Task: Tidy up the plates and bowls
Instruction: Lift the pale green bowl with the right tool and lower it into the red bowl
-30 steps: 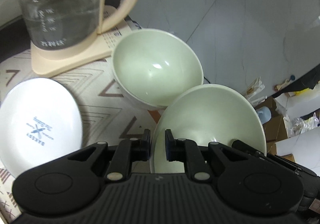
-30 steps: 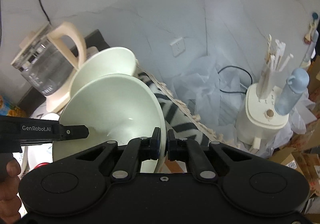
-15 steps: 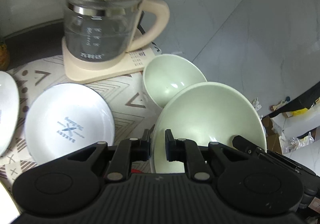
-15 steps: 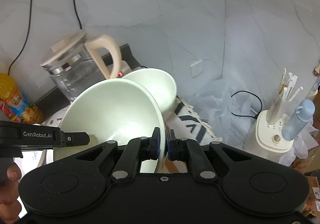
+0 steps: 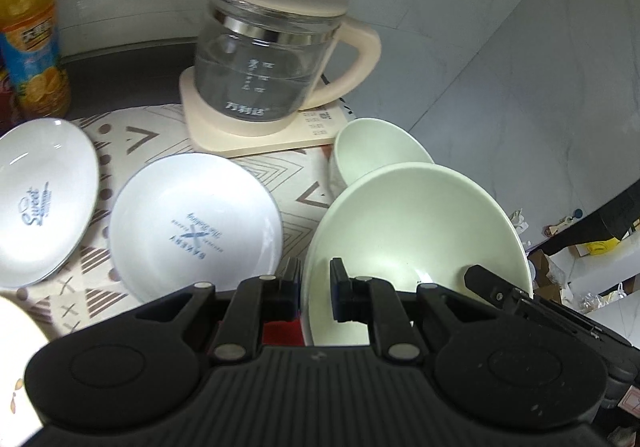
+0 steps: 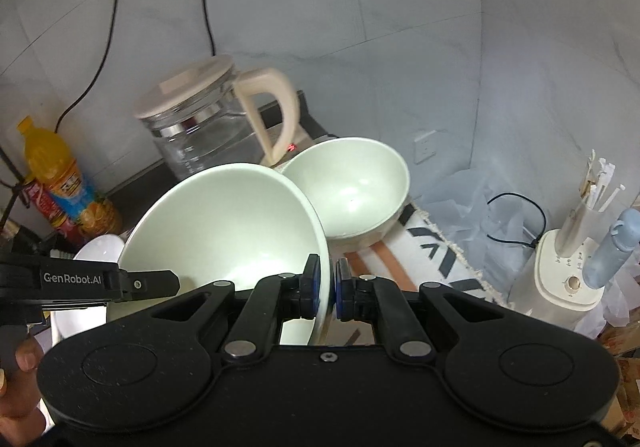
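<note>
Both grippers hold one large pale green bowl (image 5: 416,231) in the air by opposite rims. My left gripper (image 5: 315,287) is shut on its near rim. My right gripper (image 6: 328,289) is shut on the other rim of that bowl (image 6: 224,231). A second pale green bowl (image 5: 376,151) stands on the patterned cloth behind it, also in the right wrist view (image 6: 352,191). Two white printed plates (image 5: 192,231) (image 5: 40,199) lie on the cloth to the left.
A glass kettle (image 5: 268,63) on a cream base stands at the back, also in the right wrist view (image 6: 208,127). An orange drink bottle (image 5: 32,27) stands at far left. The table's right edge drops to a white appliance (image 6: 568,279) and clutter.
Both grippers have lifted the large bowl up and back from the second bowl. The kettle, plates and bottle have come into fuller view.
</note>
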`<state>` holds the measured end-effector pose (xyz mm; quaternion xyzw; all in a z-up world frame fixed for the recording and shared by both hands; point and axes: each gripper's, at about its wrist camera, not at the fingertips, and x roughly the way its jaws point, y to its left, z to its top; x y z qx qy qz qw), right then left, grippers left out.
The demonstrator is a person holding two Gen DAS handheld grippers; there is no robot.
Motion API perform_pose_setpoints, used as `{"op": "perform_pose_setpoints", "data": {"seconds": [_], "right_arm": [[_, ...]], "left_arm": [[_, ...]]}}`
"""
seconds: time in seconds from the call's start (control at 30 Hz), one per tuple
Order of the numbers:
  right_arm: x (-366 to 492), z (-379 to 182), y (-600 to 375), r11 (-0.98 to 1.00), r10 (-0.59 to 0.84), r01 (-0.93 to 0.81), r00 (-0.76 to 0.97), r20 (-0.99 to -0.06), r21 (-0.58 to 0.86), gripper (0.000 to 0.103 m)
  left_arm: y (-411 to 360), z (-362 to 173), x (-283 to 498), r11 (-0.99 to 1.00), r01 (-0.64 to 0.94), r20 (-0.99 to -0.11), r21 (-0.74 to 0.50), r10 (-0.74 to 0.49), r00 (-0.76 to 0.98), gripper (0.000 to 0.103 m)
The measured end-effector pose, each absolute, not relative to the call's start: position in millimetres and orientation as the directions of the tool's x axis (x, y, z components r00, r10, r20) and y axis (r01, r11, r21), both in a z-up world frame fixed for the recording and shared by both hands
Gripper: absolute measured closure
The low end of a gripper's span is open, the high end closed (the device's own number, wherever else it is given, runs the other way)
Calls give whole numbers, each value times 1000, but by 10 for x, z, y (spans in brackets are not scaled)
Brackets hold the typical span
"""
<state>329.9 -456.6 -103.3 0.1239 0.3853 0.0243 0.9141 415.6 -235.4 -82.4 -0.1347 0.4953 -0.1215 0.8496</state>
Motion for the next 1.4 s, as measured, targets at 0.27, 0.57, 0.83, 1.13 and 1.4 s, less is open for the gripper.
{"op": "perform_pose_setpoints", "data": {"seconds": [0.27, 0.57, 0.83, 1.13, 1.4], "right_arm": [[3190, -1009, -4351, 971, 159, 20, 696, -701, 240, 94], [3067, -1123, -4148, 972, 172, 4, 667, -725, 234, 94], [3020, -1265, -4138, 972, 164, 22, 649, -743, 234, 95], [3015, -1444, -4149, 975, 161, 25, 614, -773, 223, 94], [3076, -1516, -4159, 978, 168, -3, 603, -780, 208, 95]], "left_arm": [[-2086, -870, 3957, 929, 33, -811, -370, -340, 477, 90], [-1928, -1027, 3809, 928, -5, -835, -373, -333, 439, 90], [-1926, -1199, 3803, 927, -15, -863, -374, -342, 372, 90], [-1971, -1363, 3804, 932, -39, -888, -361, -330, 322, 89], [-2013, -1500, 3869, 940, -58, -911, -337, -310, 272, 86]]}}
